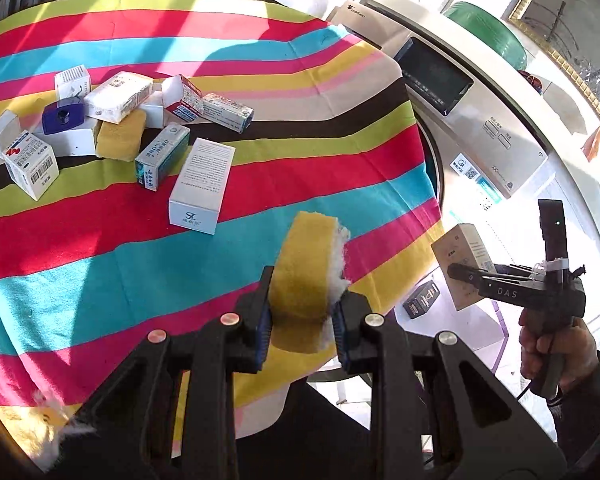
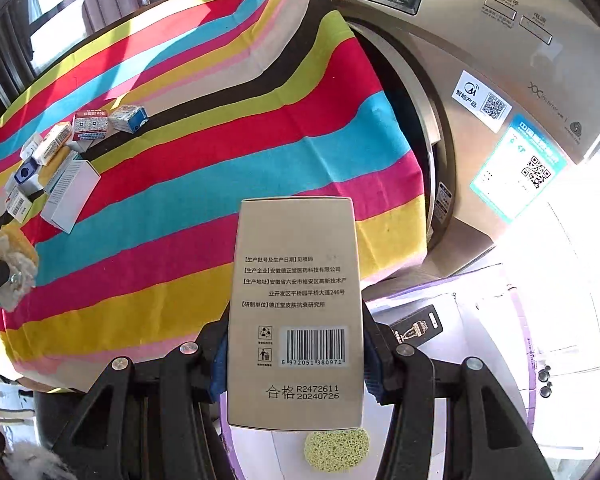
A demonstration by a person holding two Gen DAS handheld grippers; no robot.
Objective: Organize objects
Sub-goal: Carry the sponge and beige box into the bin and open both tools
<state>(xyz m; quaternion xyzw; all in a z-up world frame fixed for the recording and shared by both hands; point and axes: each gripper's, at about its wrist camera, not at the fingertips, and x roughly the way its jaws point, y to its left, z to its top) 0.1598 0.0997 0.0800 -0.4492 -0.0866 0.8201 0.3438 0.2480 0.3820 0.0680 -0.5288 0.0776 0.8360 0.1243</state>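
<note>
Covering the desk (image 1: 260, 60) is a bright striped cloth (image 1: 100, 280), beside a washing machine (image 1: 480, 120). Left gripper (image 1: 300, 320) jaws pinch a yellow sponge (image 1: 304, 272); right gripper (image 2: 296, 364) jaws pinch a tan box (image 2: 296, 300).

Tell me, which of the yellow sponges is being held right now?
The yellow sponge pinched upright in the left hand-held gripper, off the striped cloth. The other sponge lies flat among the small boxes.

Front-loading washing machine (image 2: 500, 92) stands ahead-right of the tongs; striped cloth (image 1: 260, 80) covers the tabletop ahead-left.
</note>
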